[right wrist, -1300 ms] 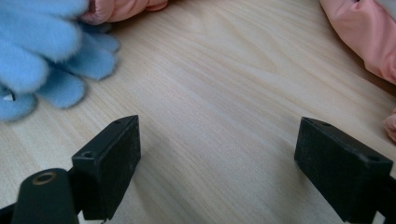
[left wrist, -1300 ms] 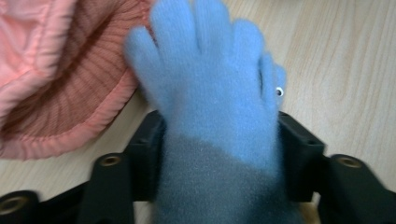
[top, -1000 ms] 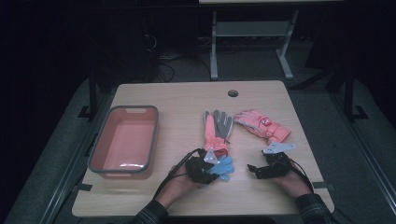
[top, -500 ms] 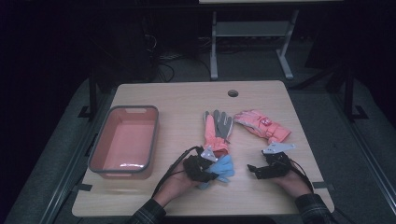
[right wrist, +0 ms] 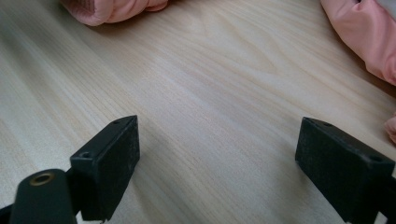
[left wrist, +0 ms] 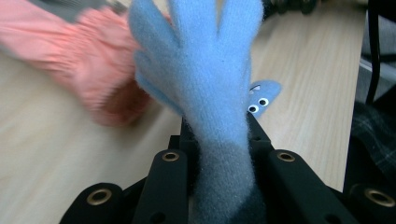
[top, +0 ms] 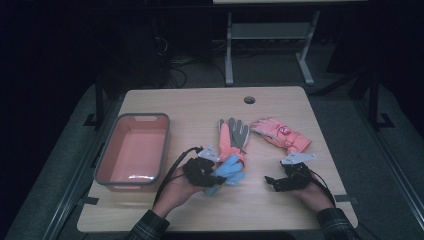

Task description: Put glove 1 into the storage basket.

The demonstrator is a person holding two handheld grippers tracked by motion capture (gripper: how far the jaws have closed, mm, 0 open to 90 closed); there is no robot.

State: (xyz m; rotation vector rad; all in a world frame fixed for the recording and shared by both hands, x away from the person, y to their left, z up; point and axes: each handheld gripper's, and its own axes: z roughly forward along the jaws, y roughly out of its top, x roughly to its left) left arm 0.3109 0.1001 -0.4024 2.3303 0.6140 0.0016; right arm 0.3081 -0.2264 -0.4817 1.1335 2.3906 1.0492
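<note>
A light blue knit glove (left wrist: 205, 70) hangs from my left gripper (top: 215, 176), which is shut on its cuff a little above the table's front middle. The jaws have just been closing with the glove between them. A blue bit with two googly eyes (left wrist: 264, 93) peeks out behind the glove. Just beyond it lies a pink glove with a grey palm (top: 232, 134), and a padded pink glove (top: 280, 132) lies to its right. My right gripper (right wrist: 219, 154) rests low on the wood at front right (top: 272, 181), open with bare tabletop between its fingers.
A pink bin with a grey rim (top: 142, 116) stands at the table's left, with nothing in it. A round cable hole (top: 249, 100) sits near the far edge. Pink glove fabric (right wrist: 364, 37) borders the right gripper view at top right.
My left gripper has risen and shifted slightly right, lifting the blue glove off the table. The right gripper has stayed put.
</note>
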